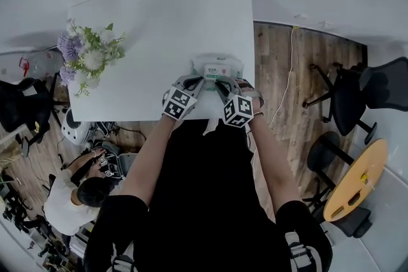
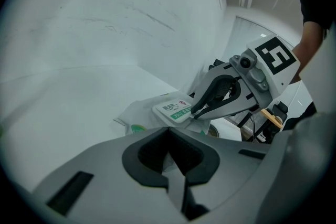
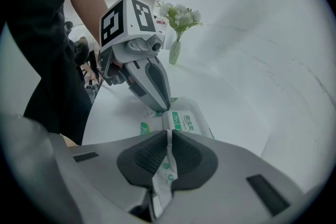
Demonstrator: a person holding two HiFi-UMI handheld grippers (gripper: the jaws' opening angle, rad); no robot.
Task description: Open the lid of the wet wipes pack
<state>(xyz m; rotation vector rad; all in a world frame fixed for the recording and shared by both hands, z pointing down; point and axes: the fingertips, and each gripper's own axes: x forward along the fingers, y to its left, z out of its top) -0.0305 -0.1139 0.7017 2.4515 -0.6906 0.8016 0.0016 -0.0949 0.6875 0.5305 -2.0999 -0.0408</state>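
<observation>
1. Right hand-held gripper [image 3: 169,136]: jaws closed on the pack's film. A fold of white film with green print is pinched between the pads.
2. Left hand-held gripper [image 2: 169,134]: jaws closed, with a pale sliver between the pads that I read as film from the pack's other end. Seen from the right gripper view, its tip comes down on the pack's corner.
3. Pack [image 1: 220,67]: lies flat on the surface [image 1: 159,28], close to the near edge and the right-hand corner. Its long axis runs left to right across me, and I hold one end in each hand.
4. Lid [image 3: 184,122]: on top, mid-pack, and not yet lifted as far as I can tell. It lies just beyond the right jaws, straight along their line. The left tip stands just beside it.
5. Judgement: both hands are occupied, so one must let go to take the lid. The right looks better aligned. The left can pin the pack down.
6. Room: the floor [image 1: 287,60] drops off just right of the pack, so there is little margin that way. Bare surface extends ahead and to the left.
7. Flowers [image 1: 86,54]: at the far left, well apart from the work.
</observation>
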